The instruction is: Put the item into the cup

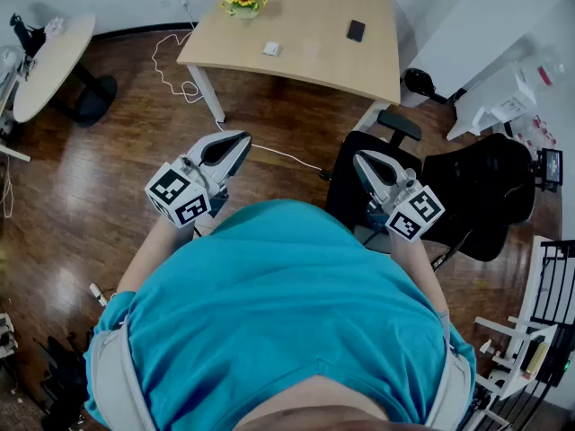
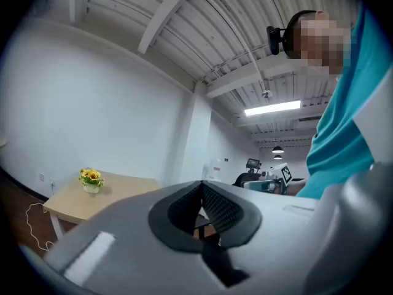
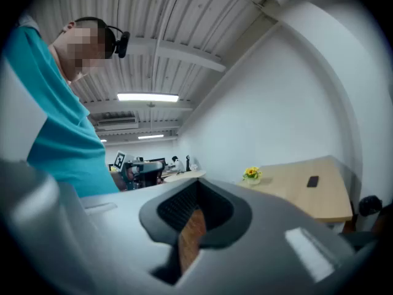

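A wooden table (image 1: 305, 34) stands some way ahead of me, beyond both grippers. On it are a small pot of yellow flowers (image 1: 243, 0), a small white item (image 1: 271, 48) and a black phone (image 1: 356, 30). I see no plain cup. My left gripper (image 1: 235, 142) is held up in front of the chest, shut, with nothing between its jaws. My right gripper (image 1: 364, 160) is held level with it on the other side, also shut and empty. The flower pot (image 2: 91, 180) shows far off in the left gripper view, and the pot (image 3: 252, 174) and phone (image 3: 312, 181) in the right gripper view.
A black office chair (image 1: 476, 187) stands close at my right, between me and the table's right end. A round table (image 1: 49, 61) is at the far left, and a white cable (image 1: 171, 70) trails over the wooden floor by the table leg. White racks (image 1: 526, 348) stand at the lower right.
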Tool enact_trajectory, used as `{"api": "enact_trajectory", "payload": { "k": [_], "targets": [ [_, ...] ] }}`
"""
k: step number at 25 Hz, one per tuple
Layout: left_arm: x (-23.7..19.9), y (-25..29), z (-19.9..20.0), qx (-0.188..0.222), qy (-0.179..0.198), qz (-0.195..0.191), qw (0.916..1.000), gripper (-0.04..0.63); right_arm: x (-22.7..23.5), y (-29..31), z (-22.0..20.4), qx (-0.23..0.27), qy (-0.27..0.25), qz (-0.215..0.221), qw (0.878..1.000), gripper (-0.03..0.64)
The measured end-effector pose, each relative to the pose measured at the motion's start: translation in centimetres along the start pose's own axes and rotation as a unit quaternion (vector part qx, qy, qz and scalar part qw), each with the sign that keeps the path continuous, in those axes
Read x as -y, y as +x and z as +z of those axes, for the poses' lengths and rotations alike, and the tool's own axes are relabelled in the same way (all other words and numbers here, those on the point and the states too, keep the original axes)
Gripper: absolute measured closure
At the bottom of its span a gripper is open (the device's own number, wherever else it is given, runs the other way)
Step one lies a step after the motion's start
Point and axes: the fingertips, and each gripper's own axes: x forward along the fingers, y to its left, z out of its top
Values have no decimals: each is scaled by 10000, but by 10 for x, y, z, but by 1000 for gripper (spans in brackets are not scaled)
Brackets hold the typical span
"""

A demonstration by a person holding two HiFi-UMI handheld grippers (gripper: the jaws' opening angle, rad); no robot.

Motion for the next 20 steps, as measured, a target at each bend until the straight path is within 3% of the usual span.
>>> {"api": "enact_trajectory", "payload": {
  "k": [12,16,20],
  "targets": [
    [17,39,-17,-143,-46,138,9998,591,35,-18,-4,-155,-168,222,9995,615],
    [-8,42,-17,-204,-23,114,9997,591,49,5,-5,-178,-82,198,9996,615],
    [-61,44,-13,-148,-177,74,9997,591,64,53,-3,-210,-62,124,9997,615]
  ]
}}
